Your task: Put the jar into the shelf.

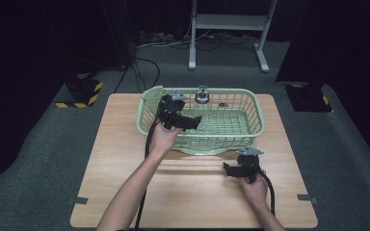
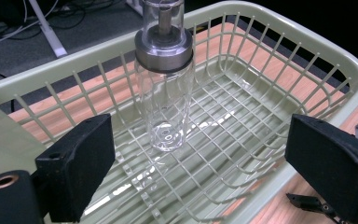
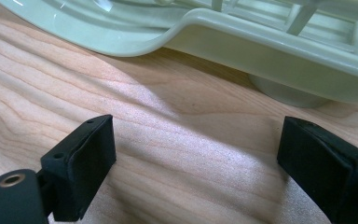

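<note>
A pale green wire basket [image 1: 255,113] stands on the far half of the wooden table [image 1: 125,144]. Inside it, against the back wall, a clear glass bottle with a metal collar and clear cap [image 1: 202,95] stands upright. My left gripper [image 1: 196,121] hovers over the basket's left part, open, with nothing between its jaws. In the left gripper view the bottle [image 2: 165,88] stands ahead, between and beyond the jaws, apart from them, inside the basket [image 2: 307,44]. My right gripper [image 1: 226,169] rests low over the table in front of the basket, open and empty. The basket's base rim [image 3: 242,44] lies just ahead of it.
A small solid green compartment [image 1: 152,97] sits at the basket's back left corner. Bare table lies left of and in front of the basket. Beyond the table are a grey floor, cables, a white frame stand [image 1: 229,24] and yellow-black striped feet [image 1: 84,94].
</note>
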The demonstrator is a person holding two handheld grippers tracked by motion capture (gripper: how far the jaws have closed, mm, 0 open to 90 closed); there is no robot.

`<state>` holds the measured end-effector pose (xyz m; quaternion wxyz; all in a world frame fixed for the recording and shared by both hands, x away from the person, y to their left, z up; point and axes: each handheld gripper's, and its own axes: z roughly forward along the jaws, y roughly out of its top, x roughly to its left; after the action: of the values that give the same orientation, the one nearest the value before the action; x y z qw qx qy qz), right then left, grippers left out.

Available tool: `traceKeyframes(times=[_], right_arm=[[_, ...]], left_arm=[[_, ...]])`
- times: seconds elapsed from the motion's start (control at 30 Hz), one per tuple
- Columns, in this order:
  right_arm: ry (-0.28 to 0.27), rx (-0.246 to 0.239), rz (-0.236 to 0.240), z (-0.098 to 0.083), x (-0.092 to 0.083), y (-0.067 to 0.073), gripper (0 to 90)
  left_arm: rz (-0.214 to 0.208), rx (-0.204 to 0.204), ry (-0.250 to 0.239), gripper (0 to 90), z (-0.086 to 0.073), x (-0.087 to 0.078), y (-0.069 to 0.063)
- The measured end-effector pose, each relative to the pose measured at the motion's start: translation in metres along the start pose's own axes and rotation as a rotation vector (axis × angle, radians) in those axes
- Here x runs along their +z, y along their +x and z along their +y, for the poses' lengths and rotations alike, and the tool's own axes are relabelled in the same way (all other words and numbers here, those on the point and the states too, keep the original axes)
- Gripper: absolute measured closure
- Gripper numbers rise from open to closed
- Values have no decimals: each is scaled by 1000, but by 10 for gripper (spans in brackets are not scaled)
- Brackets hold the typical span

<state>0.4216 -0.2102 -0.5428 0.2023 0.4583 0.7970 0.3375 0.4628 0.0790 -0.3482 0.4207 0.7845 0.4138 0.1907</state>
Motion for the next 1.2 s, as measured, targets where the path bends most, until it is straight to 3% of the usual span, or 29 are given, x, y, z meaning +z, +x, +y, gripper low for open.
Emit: traceKeyframes(times=[0.33, 0.4, 0.53, 1.2], right_arm=[[-1, 1, 0, 0, 0, 0, 111], [0, -1, 0, 0, 0, 0, 111], [0, -1, 0, 0, 0, 0, 111], [0, -1, 0, 0, 0, 0, 111]], left_arm=[[-21, -14, -28, 87, -7, -13, -4], [-59, -44, -45, 89, -10, -16, -4], [-67, -40, -53, 89, -14, -21, -9], [-35, -20, -86, 93, -35, -44, -20]])
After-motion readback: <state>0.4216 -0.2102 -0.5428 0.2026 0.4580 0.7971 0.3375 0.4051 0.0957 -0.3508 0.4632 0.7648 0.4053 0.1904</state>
